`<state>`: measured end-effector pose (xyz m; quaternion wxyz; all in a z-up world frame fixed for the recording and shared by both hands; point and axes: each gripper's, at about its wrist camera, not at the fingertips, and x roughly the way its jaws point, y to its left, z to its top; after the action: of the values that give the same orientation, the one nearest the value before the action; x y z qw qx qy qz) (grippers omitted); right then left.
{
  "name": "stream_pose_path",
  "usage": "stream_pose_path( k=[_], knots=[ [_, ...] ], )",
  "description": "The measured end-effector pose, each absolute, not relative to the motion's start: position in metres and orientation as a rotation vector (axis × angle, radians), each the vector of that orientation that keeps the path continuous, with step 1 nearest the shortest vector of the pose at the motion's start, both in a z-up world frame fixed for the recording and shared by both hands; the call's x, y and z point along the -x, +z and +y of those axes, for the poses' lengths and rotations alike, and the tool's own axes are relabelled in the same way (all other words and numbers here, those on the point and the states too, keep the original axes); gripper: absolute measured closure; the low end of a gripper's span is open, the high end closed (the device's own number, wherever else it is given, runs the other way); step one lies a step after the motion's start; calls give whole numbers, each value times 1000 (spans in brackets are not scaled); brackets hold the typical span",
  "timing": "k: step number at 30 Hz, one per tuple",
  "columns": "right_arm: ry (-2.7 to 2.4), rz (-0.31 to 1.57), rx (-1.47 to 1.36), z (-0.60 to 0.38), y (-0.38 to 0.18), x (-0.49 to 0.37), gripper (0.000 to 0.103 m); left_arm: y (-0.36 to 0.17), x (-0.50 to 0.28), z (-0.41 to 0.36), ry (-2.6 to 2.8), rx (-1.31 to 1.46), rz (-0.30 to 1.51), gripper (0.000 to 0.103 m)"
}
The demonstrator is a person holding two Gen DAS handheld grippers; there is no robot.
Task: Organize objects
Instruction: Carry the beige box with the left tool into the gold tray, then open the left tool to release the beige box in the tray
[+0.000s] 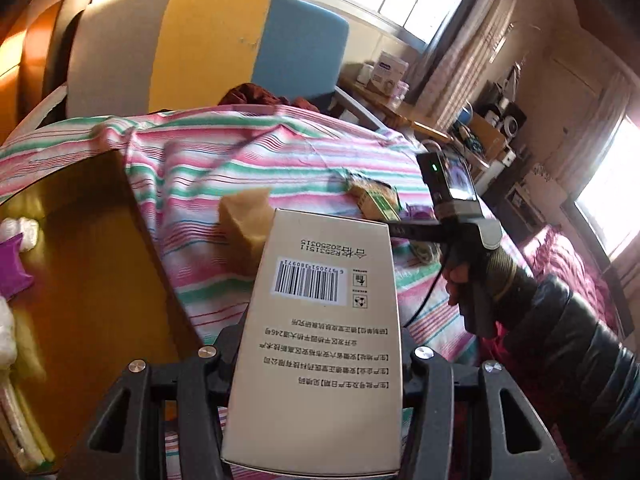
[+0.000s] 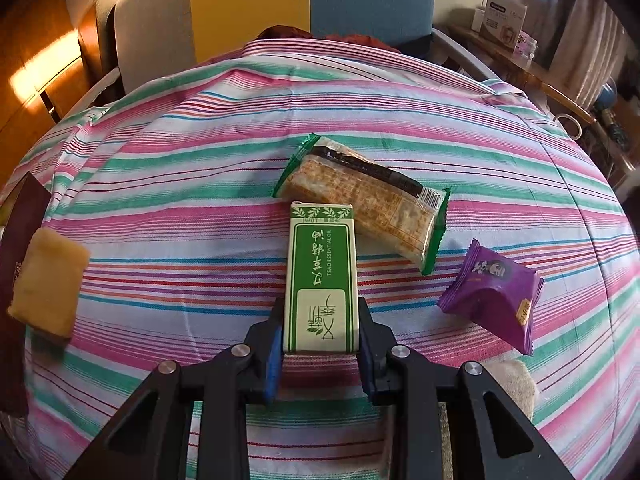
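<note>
My left gripper [image 1: 316, 356] is shut on a beige carton [image 1: 320, 304] with a barcode and holds it up above the striped bedsheet [image 1: 208, 168]; the carton hides the fingertips. My right gripper [image 2: 320, 344] is shut on the near end of a green and white essential oil box [image 2: 320, 276] that lies on the striped bedsheet [image 2: 200, 152]. Just beyond that box lies a cracker packet [image 2: 364, 208], and a purple snack packet [image 2: 492, 292] lies to its right. A yellow block [image 2: 48, 284] rests at the left. The left wrist view shows the yellow block [image 1: 244, 220] too.
A brown glossy box [image 1: 88, 260] lies at the left with a purple packet [image 1: 12, 264] inside. A beige cloth [image 2: 512, 384] lies near my right gripper. A person's hand [image 1: 460, 276] and dark sleeve [image 1: 568, 336] are at the right. A striped headboard [image 1: 208, 48] stands behind.
</note>
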<state>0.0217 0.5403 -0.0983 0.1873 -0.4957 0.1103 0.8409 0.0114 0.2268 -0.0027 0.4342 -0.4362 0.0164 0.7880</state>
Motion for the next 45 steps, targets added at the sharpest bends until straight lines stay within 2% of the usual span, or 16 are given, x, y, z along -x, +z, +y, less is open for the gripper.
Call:
stream_pose_path(
  k=[5,13,18,32,39,45],
  knots=[
    [2360,300,1399,539,-98,-22,72,7,54,170,2156,1168,-107,51],
    [2358,280,1409,538,-98,-21,72,-37,160,124,2329,1407,-247,51],
    [2358,277,1412,538,-98,-21,72,-55,183,128,2390,1452,-164,51],
    [2357,269,1414,536,-97,-20,72,-84,223,146,2527,1517,-108,49],
    [2357,277,1413,537,-97,-19,71,-80,218,148,2518,1533,-40,47],
    [2355,279,1409,536,-97,-18,71,-55,188,141,2546,1429,27,41]
  ],
)
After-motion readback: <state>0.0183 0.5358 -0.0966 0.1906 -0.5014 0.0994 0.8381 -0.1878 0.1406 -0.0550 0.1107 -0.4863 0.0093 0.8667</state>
